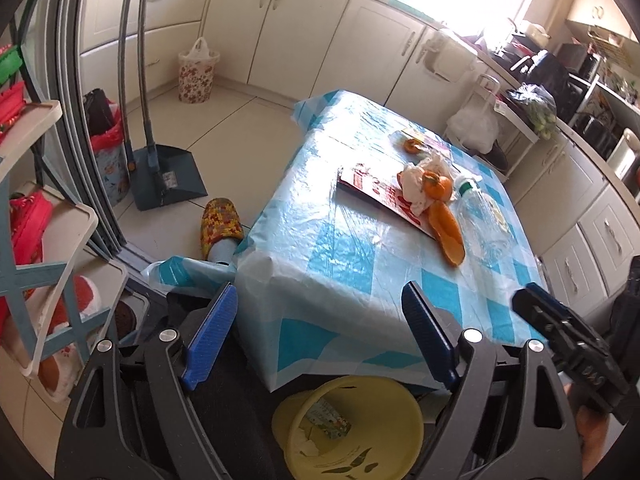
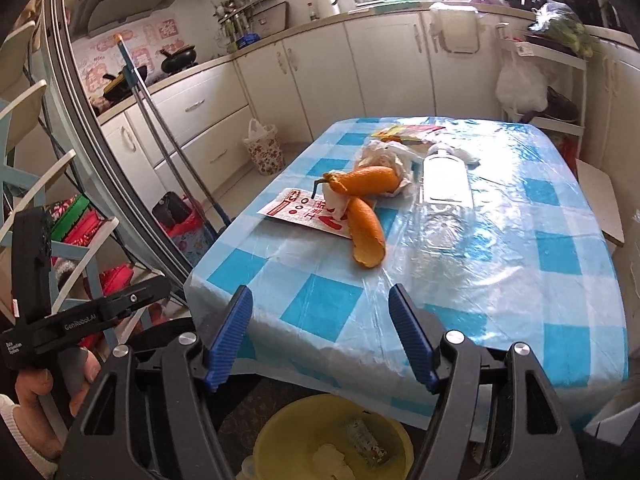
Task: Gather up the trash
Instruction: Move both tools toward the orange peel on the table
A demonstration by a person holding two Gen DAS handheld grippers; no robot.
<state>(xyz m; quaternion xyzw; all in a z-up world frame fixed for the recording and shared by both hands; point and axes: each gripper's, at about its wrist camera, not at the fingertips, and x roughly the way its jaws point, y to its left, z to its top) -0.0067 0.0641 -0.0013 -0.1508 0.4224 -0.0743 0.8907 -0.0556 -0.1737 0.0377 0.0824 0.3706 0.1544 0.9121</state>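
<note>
On the blue-checked table lie a long orange peel, a second curled peel on crumpled white wrapping, a red-and-white paper packet, a clear plastic bottle on its side, and a snack wrapper farther back. A yellow bin under the near table edge holds a wrapper and scraps. My left gripper and right gripper both hover open and empty over that near edge, well short of the trash.
A dustpan with long-handled broom leans left of the table. On the floor are a floral bin and a patterned slipper. A shelf rack crowds the left; cabinets line the back and right, with a white trolley holding bags at the table's far corner.
</note>
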